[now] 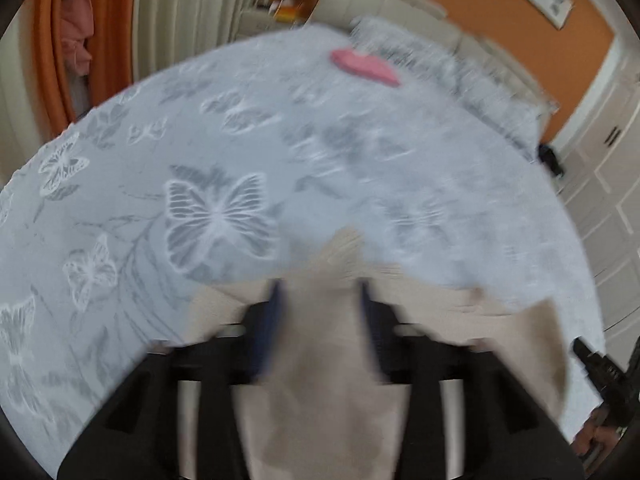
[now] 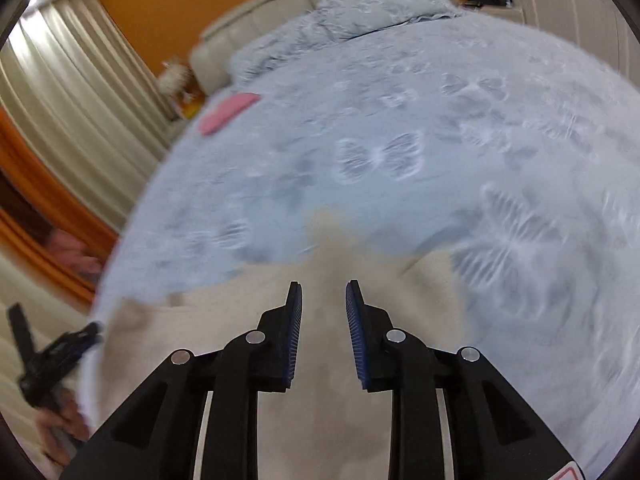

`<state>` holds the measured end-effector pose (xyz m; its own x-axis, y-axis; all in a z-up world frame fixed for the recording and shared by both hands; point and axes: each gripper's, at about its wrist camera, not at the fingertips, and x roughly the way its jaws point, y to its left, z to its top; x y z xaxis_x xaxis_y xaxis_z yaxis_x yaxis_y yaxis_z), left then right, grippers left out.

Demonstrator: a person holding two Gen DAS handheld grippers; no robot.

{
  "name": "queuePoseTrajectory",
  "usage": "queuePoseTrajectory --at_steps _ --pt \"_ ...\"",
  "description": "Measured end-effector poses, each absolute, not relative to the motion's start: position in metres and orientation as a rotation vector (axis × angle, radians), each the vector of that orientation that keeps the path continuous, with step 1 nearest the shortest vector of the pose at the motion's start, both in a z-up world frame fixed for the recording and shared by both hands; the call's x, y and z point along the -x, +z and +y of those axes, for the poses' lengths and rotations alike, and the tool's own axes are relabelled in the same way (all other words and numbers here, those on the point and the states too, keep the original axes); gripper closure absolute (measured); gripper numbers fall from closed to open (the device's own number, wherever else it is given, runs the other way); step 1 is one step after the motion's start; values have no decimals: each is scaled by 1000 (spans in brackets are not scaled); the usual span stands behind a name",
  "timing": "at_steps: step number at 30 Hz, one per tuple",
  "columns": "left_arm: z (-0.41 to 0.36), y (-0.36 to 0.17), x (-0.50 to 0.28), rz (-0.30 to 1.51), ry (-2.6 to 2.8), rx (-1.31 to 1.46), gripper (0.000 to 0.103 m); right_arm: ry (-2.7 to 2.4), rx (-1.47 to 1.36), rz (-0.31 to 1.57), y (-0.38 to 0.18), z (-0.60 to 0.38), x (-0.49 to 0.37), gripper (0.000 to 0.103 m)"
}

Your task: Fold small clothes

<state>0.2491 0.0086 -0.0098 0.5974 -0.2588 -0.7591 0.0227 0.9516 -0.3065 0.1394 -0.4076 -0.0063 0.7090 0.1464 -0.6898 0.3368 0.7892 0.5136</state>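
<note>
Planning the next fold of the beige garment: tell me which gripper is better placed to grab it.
Probably right. The right gripper is open over the beige garment with cloth between its fingers. The left gripper is open over it too, but that view is blurred.

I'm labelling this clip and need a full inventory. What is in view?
beige garment: one, beige, spread on the near part of the bed under both tools
pink garment: one, pink, far on the bed
bedspread: one, pale blue, butterfly print, covers the bed
pillow: one, pale blue, against the headboard
headboard: one, cream, at the orange wall
curtains: cream and orange, beside the bed
left tool: black, blue pads, open above the beige garment
right tool: black, blue pads, open above the beige garment
</note>
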Motion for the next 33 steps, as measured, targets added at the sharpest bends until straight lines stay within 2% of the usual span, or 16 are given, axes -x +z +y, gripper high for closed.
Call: queuePoseTrajectory --at_steps 1,4,5,6,9,11,12,14,16,19,20,22,25,33 --pt "-2 -9 -239 926 -173 285 34 -97 -700 796 -9 -398 -137 79" --pt "-25 -43 -226 1015 -164 298 34 -117 -631 917 -44 -367 -138 81" --pt "-28 -58 -225 1052 -149 297 35 -186 -526 1014 -69 -360 -144 93" --pt "-28 -75 -221 1072 -129 301 36 -186 -507 1021 -73 -359 -148 93" --pt "-29 -78 -207 1000 -105 252 36 -187 -481 913 -35 -362 -136 91" --pt "-34 -73 -210 995 -108 229 34 -261 -435 867 -29 -370 -132 81" --pt "-37 -74 -211 996 -102 207 34 -282 -438 906 -40 -374 -135 81" --pt "-42 -78 -211 998 -98 162 32 -295 -513 993 -76 -392 -138 89" --pt "-50 -76 -210 994 -91 122 31 -292 -579 959 -63 -400 -134 89" --pt "-52 -77 -212 999 -88 113 27 -276 -556 840 -38 -394 -130 84" --pt "-53 -78 -213 1001 -88 110 26 -286 -527 870 -42 -393 -135 83" --pt "-55 -79 -213 1002 -86 102 26 -318 -503 997 -75 -396 -151 86" --pt "-57 -80 -214 998 -84 76 25 -330 -521 937 -59 -396 -153 81" --pt "-55 -80 -216 1005 -85 89 24 -228 -577 801 -38 -375 -149 79"
